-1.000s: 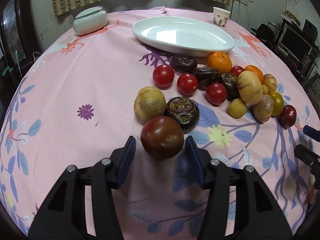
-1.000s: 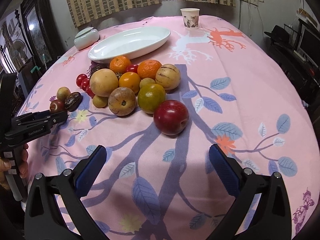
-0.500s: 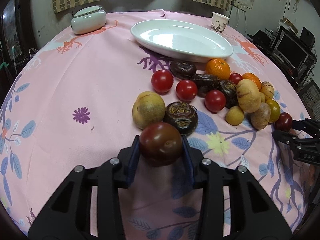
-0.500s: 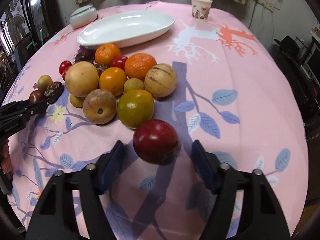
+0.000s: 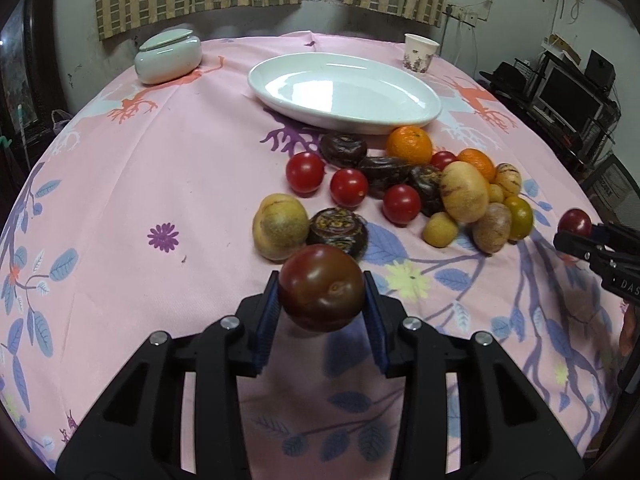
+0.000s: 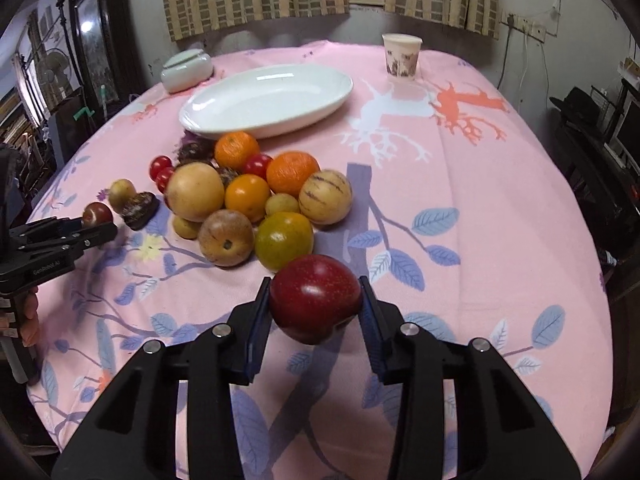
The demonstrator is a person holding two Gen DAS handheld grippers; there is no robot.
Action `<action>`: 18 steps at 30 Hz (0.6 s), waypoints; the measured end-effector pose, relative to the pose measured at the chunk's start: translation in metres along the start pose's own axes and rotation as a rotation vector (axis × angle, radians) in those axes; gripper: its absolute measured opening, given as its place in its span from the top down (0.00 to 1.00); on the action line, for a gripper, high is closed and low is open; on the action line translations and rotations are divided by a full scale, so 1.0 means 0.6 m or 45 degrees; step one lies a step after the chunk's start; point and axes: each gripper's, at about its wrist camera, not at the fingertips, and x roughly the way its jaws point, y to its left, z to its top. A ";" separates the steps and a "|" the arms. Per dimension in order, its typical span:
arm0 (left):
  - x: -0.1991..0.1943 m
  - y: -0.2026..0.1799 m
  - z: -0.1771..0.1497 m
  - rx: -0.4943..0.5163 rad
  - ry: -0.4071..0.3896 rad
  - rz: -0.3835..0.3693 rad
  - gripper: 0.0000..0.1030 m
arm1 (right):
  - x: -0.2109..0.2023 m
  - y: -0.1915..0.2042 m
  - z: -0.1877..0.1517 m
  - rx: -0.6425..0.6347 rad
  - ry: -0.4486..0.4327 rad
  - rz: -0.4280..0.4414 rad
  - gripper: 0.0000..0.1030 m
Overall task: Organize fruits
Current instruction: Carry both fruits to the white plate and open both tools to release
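Tablecloth point(image 5: 120, 184) — pink, printed with leaves and branches; carries everything listed below.

Oval plate point(image 5: 344, 92) — white, bare, the landmark for this entry. Its long axis runs crosswise to the left gripper's line of sight and slants away to the right in the right wrist view point(image 6: 268, 100). It lies ahead of both grippers, past the fruit.

Fruit pile point(image 5: 464, 192) — oranges, red tomatoes, dark ridged fruits, yellow and striped melons, bunched on the near side of the plate, the nearest orange point(image 5: 409, 145) just beside its rim.

Left gripper point(image 5: 322, 300) — clamped on a dark red-brown tomato point(image 5: 322, 294), both pads pressing its sides, lifted clear of the cloth. It sits on the near side of the pile from the plate, roughly facing the plate's middle.

Right gripper point(image 6: 316, 306) — clamped likewise on a red plum point(image 6: 316, 298), also off the cloth. The plate lies ahead and to its left, beyond the pile.

Judgement — both fruits look bound for the plate; neither arm seems clearly nearer. Each carry must pass over or around the pile, and the two may crowd at the plate if they arrive together.

Lidded bowl point(image 5: 168, 56) — left of the plate. Paper cup point(image 5: 420, 51) — beyond its right end.
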 end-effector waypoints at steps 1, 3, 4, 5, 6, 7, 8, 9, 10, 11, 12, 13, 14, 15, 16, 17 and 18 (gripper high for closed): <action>-0.005 -0.002 0.002 0.011 0.002 -0.007 0.62 | -0.005 0.004 0.006 -0.016 -0.009 0.011 0.60; -0.018 -0.004 0.010 0.040 -0.006 -0.005 0.62 | -0.015 0.017 0.024 -0.065 -0.032 0.036 0.60; -0.029 -0.006 0.018 0.063 -0.018 -0.002 0.62 | -0.017 0.023 0.036 -0.092 -0.042 0.047 0.60; -0.037 -0.008 0.026 0.080 -0.029 0.008 0.62 | -0.017 0.029 0.052 -0.117 -0.052 0.063 0.59; -0.044 -0.008 0.037 0.093 -0.041 0.019 0.62 | -0.016 0.036 0.069 -0.143 -0.061 0.076 0.59; -0.051 -0.008 0.051 0.109 -0.053 0.024 0.62 | -0.012 0.043 0.084 -0.169 -0.071 0.077 0.59; -0.054 -0.007 0.065 0.120 -0.061 0.028 0.62 | -0.005 0.051 0.104 -0.202 -0.079 0.076 0.59; -0.054 -0.005 0.082 0.126 -0.070 0.037 0.62 | 0.004 0.056 0.123 -0.225 -0.086 0.075 0.59; -0.052 -0.004 0.102 0.129 -0.086 0.049 0.62 | 0.016 0.060 0.144 -0.238 -0.088 0.074 0.59; -0.046 -0.002 0.121 0.132 -0.098 0.055 0.62 | 0.034 0.064 0.169 -0.246 -0.080 0.073 0.59; -0.034 0.000 0.145 0.126 -0.100 0.055 0.62 | 0.052 0.065 0.188 -0.249 -0.070 0.068 0.59; -0.020 0.003 0.165 0.110 -0.092 0.047 0.62 | 0.072 0.067 0.208 -0.253 -0.058 0.061 0.60; -0.001 0.005 0.186 0.094 -0.075 0.035 0.62 | 0.100 0.069 0.230 -0.256 -0.036 0.057 0.59; 0.025 0.007 0.209 0.074 -0.047 0.020 0.62 | 0.121 0.071 0.243 -0.249 -0.016 0.054 0.60; 0.049 0.008 0.225 0.058 -0.021 0.020 0.62 | 0.146 0.070 0.258 -0.232 0.017 0.050 0.60; 0.077 0.011 0.241 0.036 0.015 0.027 0.62 | 0.175 0.067 0.272 -0.210 0.062 0.048 0.60; 0.106 0.013 0.256 0.011 0.051 0.031 0.62 | 0.198 0.066 0.281 -0.204 0.098 0.042 0.60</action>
